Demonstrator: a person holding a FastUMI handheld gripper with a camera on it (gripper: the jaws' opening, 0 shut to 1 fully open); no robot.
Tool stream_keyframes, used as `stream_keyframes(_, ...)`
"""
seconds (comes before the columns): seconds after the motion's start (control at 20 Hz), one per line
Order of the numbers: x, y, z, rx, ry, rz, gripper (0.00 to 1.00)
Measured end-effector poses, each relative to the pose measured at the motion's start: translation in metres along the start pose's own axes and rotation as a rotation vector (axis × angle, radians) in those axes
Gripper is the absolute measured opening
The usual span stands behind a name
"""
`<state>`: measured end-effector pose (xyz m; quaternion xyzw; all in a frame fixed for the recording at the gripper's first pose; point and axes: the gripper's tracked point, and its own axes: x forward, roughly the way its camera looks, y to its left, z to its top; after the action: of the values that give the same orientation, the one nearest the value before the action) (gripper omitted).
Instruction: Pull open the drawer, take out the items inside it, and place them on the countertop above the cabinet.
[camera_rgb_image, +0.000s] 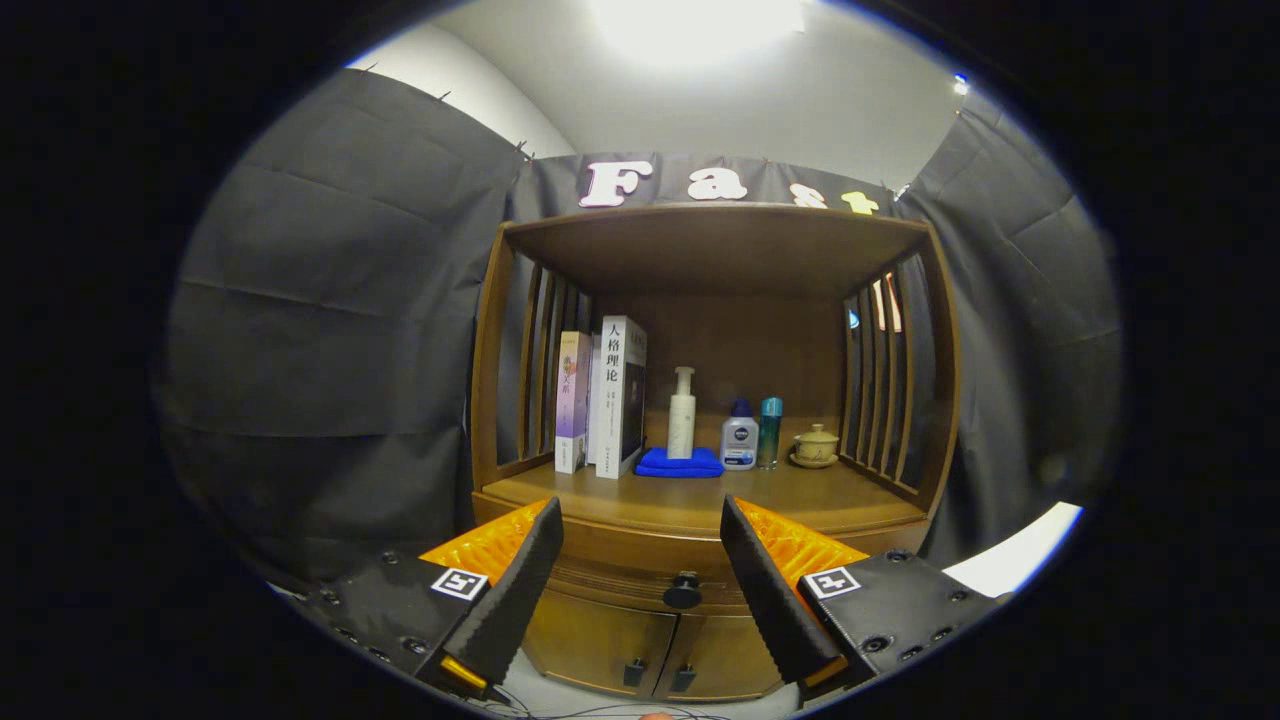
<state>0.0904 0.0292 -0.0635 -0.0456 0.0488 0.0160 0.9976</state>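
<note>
Gripper hangs wide open with nothing between its fingers, well short of the wooden cabinet. We see the drawer shut, a curved front just under the desk, with its dark round knob in the gap between the two fingers and a little beyond them. Drawer contents hidden from us (front closed, can't tell what's inside). Below the drawer sit two cabinet doors, closed, each with a small dark pull near the middle seam. On the desk, under the slatted hutch, left to right: upright books, a white pump bottle standing on a folded blue cloth, a squat white-and-blue bottle just beside a slim teal bottle, then a small lidded cup on a saucer near the right slats.
</note>
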Motion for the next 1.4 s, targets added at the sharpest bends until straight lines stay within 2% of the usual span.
stream_keyframes(0.3,0.045,-0.007,-0.036,0.024,0.044,-0.05,1.0)
stream_keyframes(0.65,0.085,-0.041,-0.095,0.068,0.153,-0.107,1.0)
stream_keyframes(1.05,0.099,-0.045,-0.151,0.107,0.277,-0.1,1.0)
stream_keyframes(1.25,0.1,-0.04,-0.163,0.106,0.305,-0.1,0.99)
stream_keyframes(1.4,0.1,-0.041,-0.166,0.101,0.318,-0.114,0.77)
